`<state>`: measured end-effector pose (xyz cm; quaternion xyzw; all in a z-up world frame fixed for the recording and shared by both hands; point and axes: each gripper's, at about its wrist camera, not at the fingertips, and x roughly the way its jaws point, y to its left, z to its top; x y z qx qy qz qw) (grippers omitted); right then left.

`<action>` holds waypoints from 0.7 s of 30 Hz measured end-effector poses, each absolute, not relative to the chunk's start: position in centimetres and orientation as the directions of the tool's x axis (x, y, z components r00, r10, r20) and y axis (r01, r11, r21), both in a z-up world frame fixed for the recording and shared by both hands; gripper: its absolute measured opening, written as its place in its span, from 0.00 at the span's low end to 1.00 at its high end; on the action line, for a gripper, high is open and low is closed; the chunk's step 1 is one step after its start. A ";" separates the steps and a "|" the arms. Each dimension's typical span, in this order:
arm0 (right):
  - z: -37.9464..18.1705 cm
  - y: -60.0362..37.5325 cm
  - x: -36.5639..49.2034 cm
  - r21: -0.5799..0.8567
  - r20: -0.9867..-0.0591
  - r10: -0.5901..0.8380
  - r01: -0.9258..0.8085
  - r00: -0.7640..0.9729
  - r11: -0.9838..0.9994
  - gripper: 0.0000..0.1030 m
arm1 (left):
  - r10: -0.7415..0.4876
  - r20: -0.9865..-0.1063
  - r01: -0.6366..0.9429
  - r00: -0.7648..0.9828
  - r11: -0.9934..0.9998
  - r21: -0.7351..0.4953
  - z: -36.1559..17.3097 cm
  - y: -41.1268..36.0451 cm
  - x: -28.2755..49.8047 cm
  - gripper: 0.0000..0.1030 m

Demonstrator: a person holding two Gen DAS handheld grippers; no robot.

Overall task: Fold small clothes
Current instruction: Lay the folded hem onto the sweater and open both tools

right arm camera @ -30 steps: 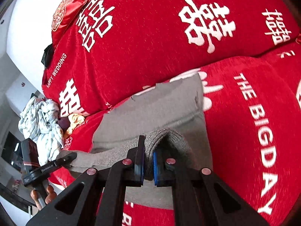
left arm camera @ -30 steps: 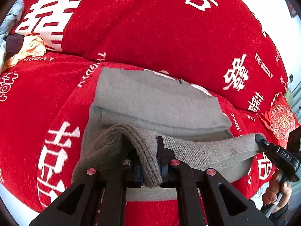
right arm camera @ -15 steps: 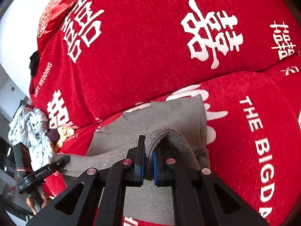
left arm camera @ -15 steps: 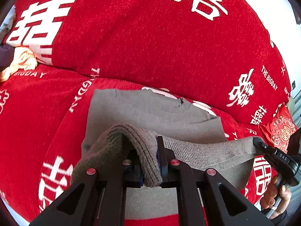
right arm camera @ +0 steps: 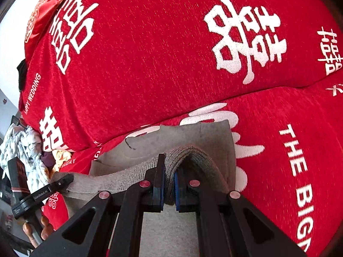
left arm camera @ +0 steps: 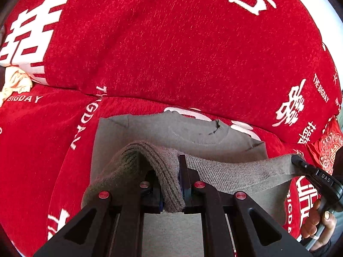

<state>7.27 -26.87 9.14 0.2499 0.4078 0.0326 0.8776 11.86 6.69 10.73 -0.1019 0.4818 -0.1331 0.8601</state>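
The left gripper (left arm camera: 171, 184) has its jaws clamped on a bunched ribbed edge of the grey knit garment (left arm camera: 171, 132), the cloth humped up over the left jaw and pinched into a thick wad between the two pads. From that pinch a band of the same ribbed hem runs taut to the right, where the right gripper (left arm camera: 297, 160) bites its far end; a hand (left arm camera: 317, 220) shows below that gripper's handle. Ahead of the left jaws the rest of the garment lies flat on the red sofa cover (left arm camera: 171, 53), its neckline with a short dark thread (left arm camera: 215, 128) toward the seam where seat meets backrest. In the right wrist view the right gripper (right arm camera: 169, 184) is likewise closed tight on a fold of the hem, blue pads pressing the cloth from both sides, with the knit arching over the right jaw. To the left of these jaws the hem stretches to the left gripper (right arm camera: 64, 181), gripped at its tip, with fingers (right arm camera: 46, 229) under its handle. Beyond the jaws the flat part of the grey knit garment (right arm camera: 193, 137) rests on the seat cushion. Far to the left of the jaws a loose heap of pale clothes (right arm camera: 25, 150) sits at the end of the sofa, and a red embroidered cushion (right arm camera: 42, 10) leans at the backrest's upper left. No container is in view.
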 end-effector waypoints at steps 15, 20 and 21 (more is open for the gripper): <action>5.7 -27.9 13.4 0.462 -0.740 0.258 0.190 0.621 0.866 0.07 | -0.298 -0.848 0.114 0.439 0.954 -0.276 8.2 5.2 18.7 0.11; 3.7 -28.2 14.7 0.459 -0.764 0.260 0.215 0.591 0.862 0.07 | -0.296 -0.869 0.095 0.397 0.955 -0.282 5.7 5.0 20.1 0.11; 3.3 -28.2 15.0 0.457 -0.770 0.260 0.218 0.582 0.862 0.07 | -0.293 -0.872 0.090 0.392 0.956 -0.281 5.4 4.9 20.3 0.11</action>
